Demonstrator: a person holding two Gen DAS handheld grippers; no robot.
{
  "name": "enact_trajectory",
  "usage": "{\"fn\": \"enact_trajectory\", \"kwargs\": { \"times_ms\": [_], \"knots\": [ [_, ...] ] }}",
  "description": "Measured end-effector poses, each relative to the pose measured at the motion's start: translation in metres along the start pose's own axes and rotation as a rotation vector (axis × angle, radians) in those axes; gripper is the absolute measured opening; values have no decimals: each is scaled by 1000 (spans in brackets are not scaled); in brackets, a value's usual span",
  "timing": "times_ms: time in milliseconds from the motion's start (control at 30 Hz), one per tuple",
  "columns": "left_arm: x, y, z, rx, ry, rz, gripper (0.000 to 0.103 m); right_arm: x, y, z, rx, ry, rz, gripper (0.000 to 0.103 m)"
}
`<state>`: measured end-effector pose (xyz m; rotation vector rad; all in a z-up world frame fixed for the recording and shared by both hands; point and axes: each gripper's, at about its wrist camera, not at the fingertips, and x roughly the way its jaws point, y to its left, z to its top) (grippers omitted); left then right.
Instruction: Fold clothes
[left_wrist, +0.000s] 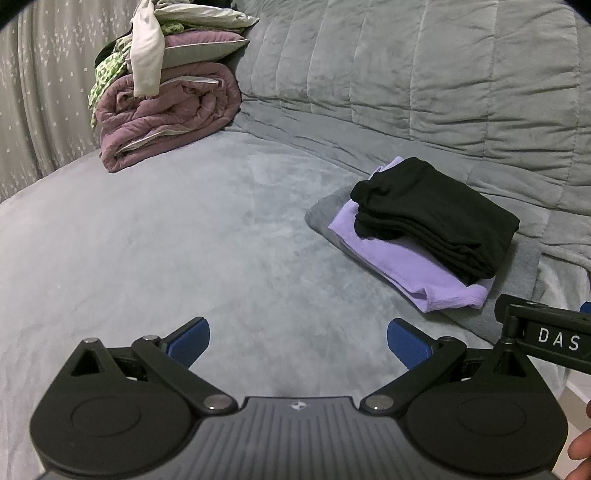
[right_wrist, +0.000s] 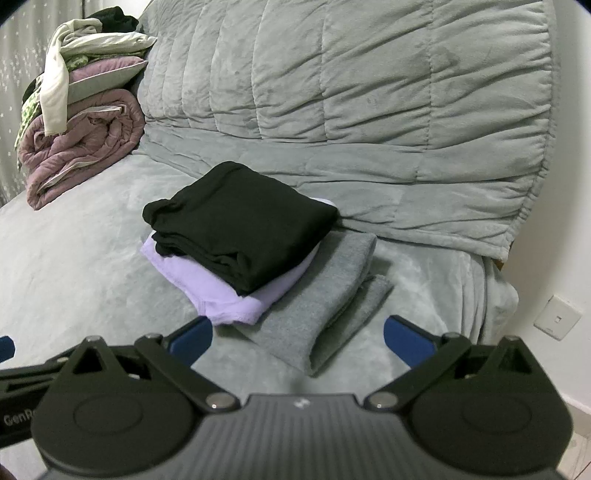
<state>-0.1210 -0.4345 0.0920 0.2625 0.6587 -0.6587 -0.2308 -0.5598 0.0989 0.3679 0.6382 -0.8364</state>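
Grey plush bed (left_wrist: 147, 240) fills both views. Far left, a mauve quilt (left_wrist: 166, 114) is rolled up, with a pillow (left_wrist: 199, 50), green patterned cloth (left_wrist: 107, 72) and a white garment (left_wrist: 147, 55) heaped on it, the white one hanging down the front. Behind it, a star-print curtain (left_wrist: 40, 92). Centre-right, a folded stack: black garment (right_wrist: 240, 225) on top, lilac garment (right_wrist: 229, 295) under it, grey garment (right_wrist: 325, 295) at the bottom, sticking out to the right and toward the camera. The stack lies on the bed just before a grey padded quilt (right_wrist: 351, 92) banked along the back. Left hand-held gripper (left_wrist: 298, 341) jaws wide apart, nothing between them, over bare bed, stack ahead to its right. Right hand-held gripper (right_wrist: 298, 341) also spread wide and empty, low and near the stack's front edge, not touching it. In the left view, part of the other tool shows at the right edge, with a fingertip (left_wrist: 581, 450) at the lower right corner. Far right, white wall with a socket plate (right_wrist: 557, 317).
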Motion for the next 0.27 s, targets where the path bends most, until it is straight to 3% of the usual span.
{"fn": "enact_trajectory", "kwargs": {
  "times_ms": [267],
  "knots": [
    [0,1,0,-6,6,-3,103,0,0,0,-1,-1,1,103]
  ]
}}
